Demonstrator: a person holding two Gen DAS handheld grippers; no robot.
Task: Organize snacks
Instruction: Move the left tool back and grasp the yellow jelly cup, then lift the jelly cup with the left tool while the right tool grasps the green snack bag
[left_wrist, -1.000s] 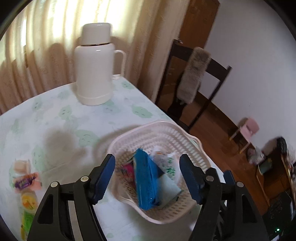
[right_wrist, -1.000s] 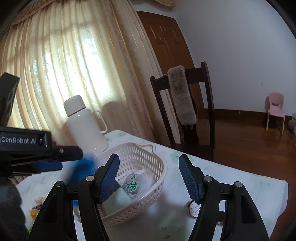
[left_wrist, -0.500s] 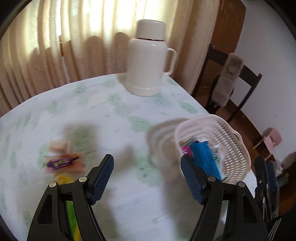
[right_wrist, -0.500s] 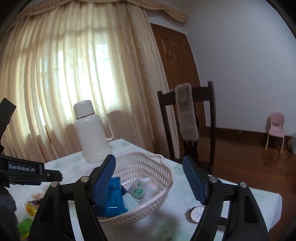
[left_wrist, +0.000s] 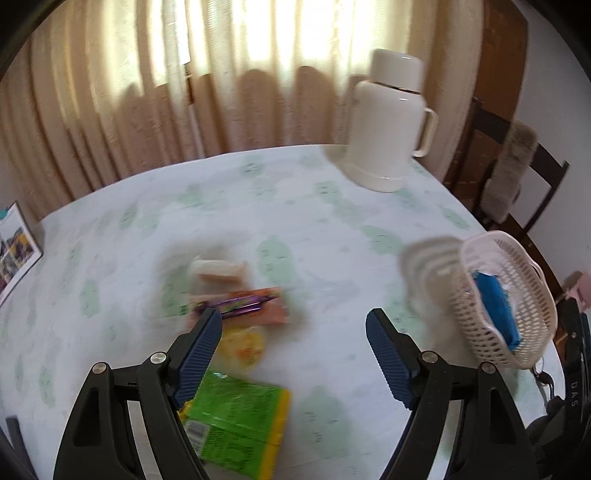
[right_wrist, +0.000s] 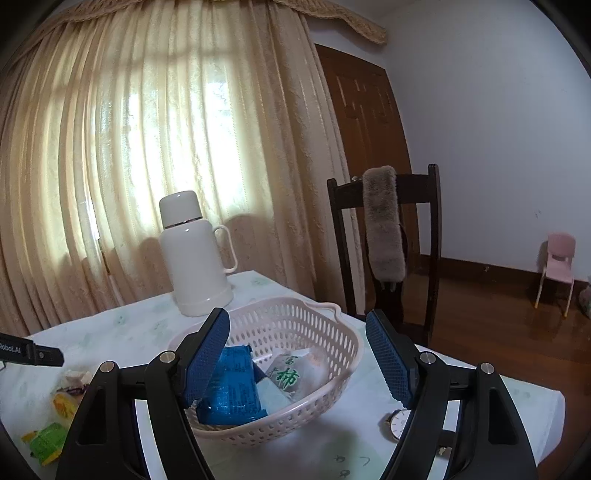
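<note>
My left gripper (left_wrist: 294, 330) is open and empty above loose snacks on the tablecloth: a green packet (left_wrist: 236, 424), a yellow jelly cup (left_wrist: 243, 345), a purple-and-orange wrapper (left_wrist: 247, 304) and a pale packet (left_wrist: 218, 269). The pink basket (left_wrist: 532, 295) sits at the right with a blue packet (left_wrist: 495, 306) in it. My right gripper (right_wrist: 297, 356) is open and empty over the basket (right_wrist: 332, 391), which holds the blue packet (right_wrist: 232, 384) and a clear packet with green writing (right_wrist: 291, 373). The loose snacks (right_wrist: 55, 417) show at the far left.
A white thermos (left_wrist: 388, 125) stands at the table's far side, also in the right wrist view (right_wrist: 195, 254). A wristwatch (right_wrist: 397, 422) lies right of the basket. A dark chair with a fur wrap (right_wrist: 384, 236) stands beyond the table. A picture card (left_wrist: 14, 243) lies at the left edge.
My left gripper has swung left, from over the basket to over the loose snacks. The blue packet now lies in the basket. My right gripper has tilted up slightly.
</note>
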